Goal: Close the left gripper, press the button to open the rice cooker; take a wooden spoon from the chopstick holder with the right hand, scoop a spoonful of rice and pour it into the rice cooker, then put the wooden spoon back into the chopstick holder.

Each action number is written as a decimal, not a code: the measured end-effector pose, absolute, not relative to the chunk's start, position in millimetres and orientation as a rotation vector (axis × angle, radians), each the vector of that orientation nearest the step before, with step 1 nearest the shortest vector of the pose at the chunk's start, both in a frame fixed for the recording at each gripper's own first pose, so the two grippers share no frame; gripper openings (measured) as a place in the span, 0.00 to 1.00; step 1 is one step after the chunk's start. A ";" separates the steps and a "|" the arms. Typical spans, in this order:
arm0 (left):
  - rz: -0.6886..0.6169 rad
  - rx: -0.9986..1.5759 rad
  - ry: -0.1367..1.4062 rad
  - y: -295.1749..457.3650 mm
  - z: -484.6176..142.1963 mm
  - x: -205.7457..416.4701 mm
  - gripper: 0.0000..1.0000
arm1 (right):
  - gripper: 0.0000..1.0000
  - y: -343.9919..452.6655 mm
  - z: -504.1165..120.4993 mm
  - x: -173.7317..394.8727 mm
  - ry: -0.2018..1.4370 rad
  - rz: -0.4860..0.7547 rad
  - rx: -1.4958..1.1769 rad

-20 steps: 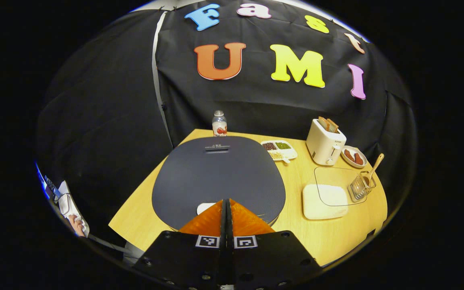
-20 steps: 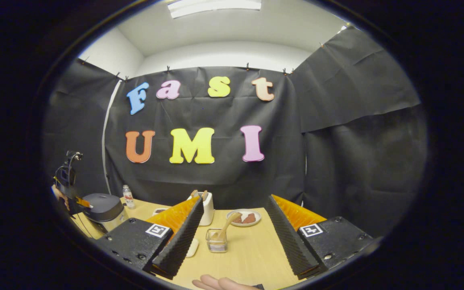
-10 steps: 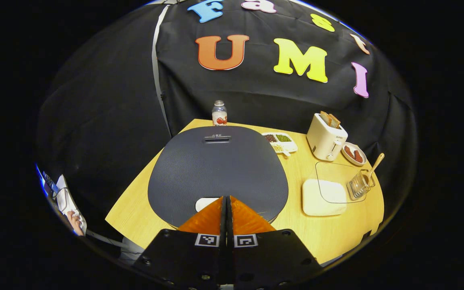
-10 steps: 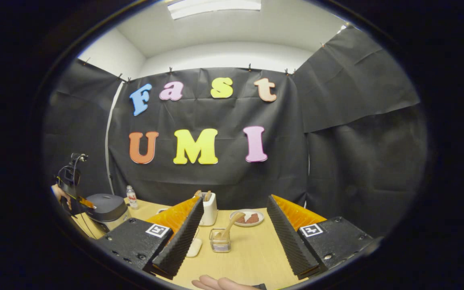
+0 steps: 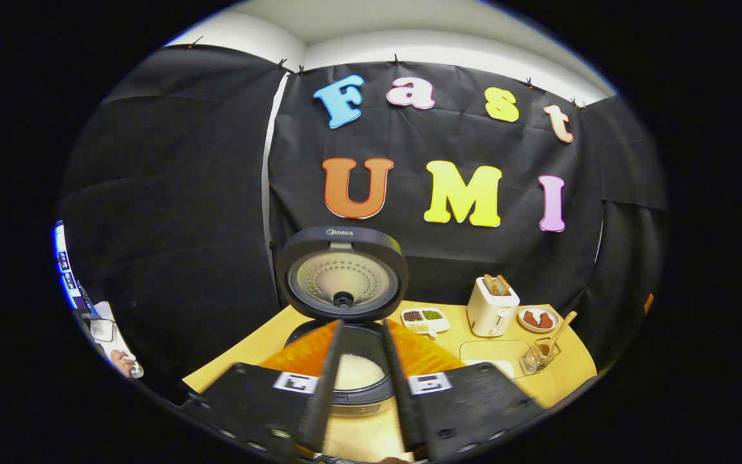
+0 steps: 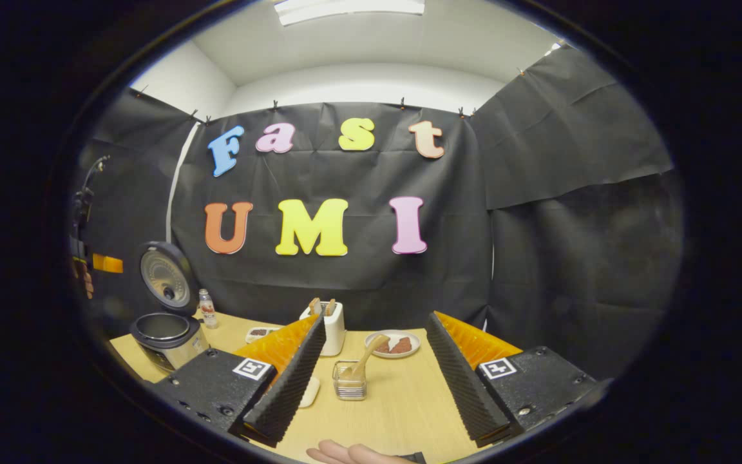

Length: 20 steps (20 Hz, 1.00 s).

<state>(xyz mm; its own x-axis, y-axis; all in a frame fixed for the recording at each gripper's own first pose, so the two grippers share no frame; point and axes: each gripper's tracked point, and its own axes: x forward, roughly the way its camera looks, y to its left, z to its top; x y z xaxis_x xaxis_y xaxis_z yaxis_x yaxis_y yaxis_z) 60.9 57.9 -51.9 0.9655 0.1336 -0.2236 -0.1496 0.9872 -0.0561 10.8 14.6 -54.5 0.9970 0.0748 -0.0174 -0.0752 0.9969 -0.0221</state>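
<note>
The dark rice cooker (image 5: pixel 345 396) stands with its lid (image 5: pixel 342 274) swung upright, and white rice shows in its pot (image 5: pixel 358 372). My left gripper (image 5: pixel 362 325) hovers above and in front of it, open, with nothing between its fingers. In the right gripper view the cooker (image 6: pixel 163 335) sits at the far left of the table, the left gripper (image 6: pixel 105 263) raised above it. A wooden spoon (image 6: pixel 366 359) leans in the wire chopstick holder (image 6: pixel 348 381), straight ahead of my right gripper (image 6: pixel 376 322), which is open, empty and short of it.
A white toaster (image 5: pixel 492 306) with bread, a plate of red pieces (image 5: pixel 538 319) and a sectioned dish of beans (image 5: pixel 424 318) line the back of the wooden table (image 6: pixel 403 412). A white box with a clear lid (image 5: pixel 496 353) lies beside the holder. A hand (image 6: pixel 345 453) rests at the near edge.
The cooker lid has sprung from flat and closed to upright. My left gripper has pulled up and back from the lid and its fingers have parted. The right gripper has barely moved.
</note>
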 end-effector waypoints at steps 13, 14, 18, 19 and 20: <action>0.074 -0.055 0.002 8.2 -37.5 -18.7 0.96 | 1.00 42.4 -116.4 99.6 0.081 0.078 -0.039; 0.070 -0.053 -0.011 5.7 -37.3 -23.2 0.96 | 1.00 42.9 -126.0 110.9 0.091 0.076 -0.033; 0.038 -0.003 -0.035 -7.3 -44.3 -34.0 0.96 | 1.00 35.8 -171.1 159.6 0.170 0.051 0.023; 0.042 0.010 -0.047 -7.7 -43.7 -34.1 0.96 | 1.00 34.1 -183.1 171.4 0.192 0.047 0.042; 0.042 0.020 -0.058 -8.9 -42.7 -33.1 0.96 | 1.00 31.6 -196.0 183.5 0.221 0.041 0.061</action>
<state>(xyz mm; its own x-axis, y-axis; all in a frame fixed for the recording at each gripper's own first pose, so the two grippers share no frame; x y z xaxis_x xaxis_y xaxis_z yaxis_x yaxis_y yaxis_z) -33.1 -8.9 -42.7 0.9974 0.0418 0.0587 -0.0430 0.9989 0.0183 183.5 31.6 -196.0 0.9749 0.0477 -0.2173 -0.0343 0.9973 0.0648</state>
